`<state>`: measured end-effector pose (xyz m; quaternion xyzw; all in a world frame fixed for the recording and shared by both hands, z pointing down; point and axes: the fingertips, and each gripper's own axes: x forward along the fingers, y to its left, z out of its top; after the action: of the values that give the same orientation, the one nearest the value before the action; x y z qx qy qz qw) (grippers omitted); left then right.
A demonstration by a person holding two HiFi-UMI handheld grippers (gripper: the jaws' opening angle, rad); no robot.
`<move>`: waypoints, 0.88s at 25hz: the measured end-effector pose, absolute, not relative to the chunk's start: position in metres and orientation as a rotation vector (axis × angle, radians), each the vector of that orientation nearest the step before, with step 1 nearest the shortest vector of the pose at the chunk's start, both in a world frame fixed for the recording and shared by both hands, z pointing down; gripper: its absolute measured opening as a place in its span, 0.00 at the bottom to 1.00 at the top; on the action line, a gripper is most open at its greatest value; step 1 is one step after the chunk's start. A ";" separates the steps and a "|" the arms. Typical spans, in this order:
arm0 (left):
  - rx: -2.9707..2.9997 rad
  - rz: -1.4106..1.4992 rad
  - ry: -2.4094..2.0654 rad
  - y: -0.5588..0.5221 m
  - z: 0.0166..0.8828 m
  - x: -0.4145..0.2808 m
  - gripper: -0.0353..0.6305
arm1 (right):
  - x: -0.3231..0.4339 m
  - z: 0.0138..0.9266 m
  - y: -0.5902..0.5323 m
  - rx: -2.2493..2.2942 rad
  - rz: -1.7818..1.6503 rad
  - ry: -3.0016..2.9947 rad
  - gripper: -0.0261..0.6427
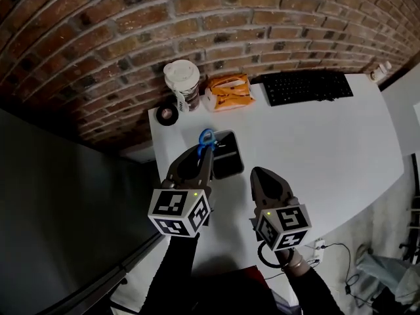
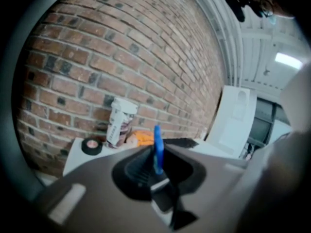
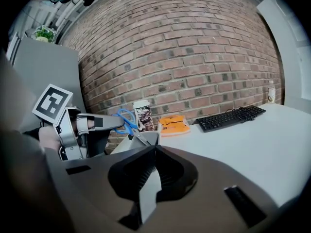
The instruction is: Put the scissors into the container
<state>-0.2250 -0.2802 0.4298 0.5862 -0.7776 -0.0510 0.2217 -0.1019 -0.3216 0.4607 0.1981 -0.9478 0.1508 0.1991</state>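
Setting: white table (image 1: 315,149) against a brick wall (image 1: 197,18).
Scissors (image 1: 206,137): blue-handled, pinched between the jaws of the left hand-held gripper (image 1: 205,151), blades slanting down over the dark container (image 1: 237,155) at its left edge.
Right hand-held gripper (image 1: 259,174): jaws together, empty, just beside the container.
Behind: paper cup (image 1: 182,84), tape roll (image 1: 167,114), orange packet (image 1: 228,92), keyboard (image 1: 307,86).

Rough brick wall (image 1: 262,12), smooth matt table (image 1: 315,149), plastic-handled scissors (image 1: 206,138)
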 end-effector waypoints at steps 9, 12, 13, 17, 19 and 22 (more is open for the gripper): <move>1.587 -0.159 -2.112 -0.283 0.452 -0.230 0.12 | -0.110 0.477 -0.323 0.536 0.430 -2.618 0.05; 1.580 -0.176 -2.091 -0.284 0.458 -0.231 0.12 | -0.113 0.480 -0.324 0.534 0.444 -2.610 0.05; 1.578 -0.182 -2.086 -0.285 0.460 -0.231 0.12 | -0.113 0.482 -0.324 0.534 0.446 -2.607 0.05; 1.565 -0.190 -2.074 -0.285 0.467 -0.231 0.12 | -0.114 0.487 -0.323 0.531 0.443 -2.593 0.05; 1.556 -0.198 -2.074 -0.284 0.469 -0.232 0.12 | -0.113 0.489 -0.323 0.528 0.443 -2.590 0.05; 1.542 -0.214 -2.074 -0.283 0.472 -0.235 0.12 | -0.113 0.490 -0.323 0.527 0.446 -2.584 0.05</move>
<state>-0.2348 -0.2826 0.4717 0.5725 -0.7698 -0.0793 0.2709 -0.1126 -0.3228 0.4902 0.1916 -0.9399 0.1622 0.2315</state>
